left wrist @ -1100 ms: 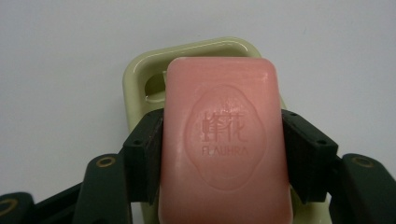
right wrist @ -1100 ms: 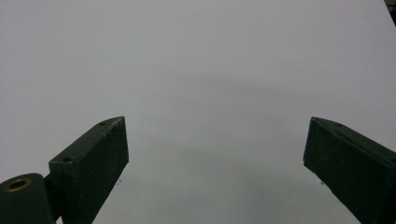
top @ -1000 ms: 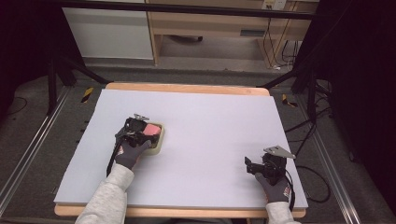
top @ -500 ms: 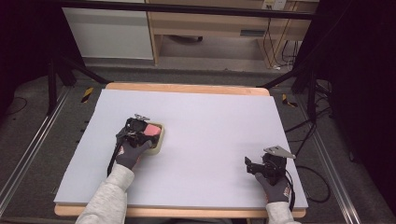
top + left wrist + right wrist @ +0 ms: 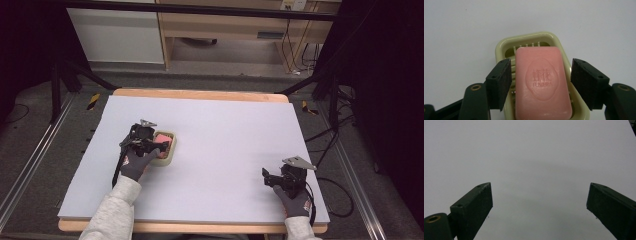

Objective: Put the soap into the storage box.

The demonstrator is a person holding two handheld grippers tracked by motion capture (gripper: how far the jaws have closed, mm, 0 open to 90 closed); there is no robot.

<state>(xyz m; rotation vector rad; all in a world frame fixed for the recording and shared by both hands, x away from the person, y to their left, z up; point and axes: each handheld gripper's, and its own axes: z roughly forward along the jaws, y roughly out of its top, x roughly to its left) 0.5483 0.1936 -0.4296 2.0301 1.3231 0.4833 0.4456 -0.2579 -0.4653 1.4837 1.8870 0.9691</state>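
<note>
Soap [image 5: 541,82] lies in dish [image 5: 529,40] on table's [image 5: 225,125] left side.

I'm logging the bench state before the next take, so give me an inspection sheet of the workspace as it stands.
Surface: white sheet over a wooden table, flat.
Job's things: pink soap bar lying in a pale yellow-green soap dish, at the sheet's left.
Clutter: nothing seen.
Grippers: left gripper with open jaws either side of the soap, gaps visible on both sides; right gripper open over bare sheet at the near right.
Cables: one trails from each gripper; more lie on the floor at right.
Surroundings: wooden cabinet behind, black stand legs, dark floor.
</note>
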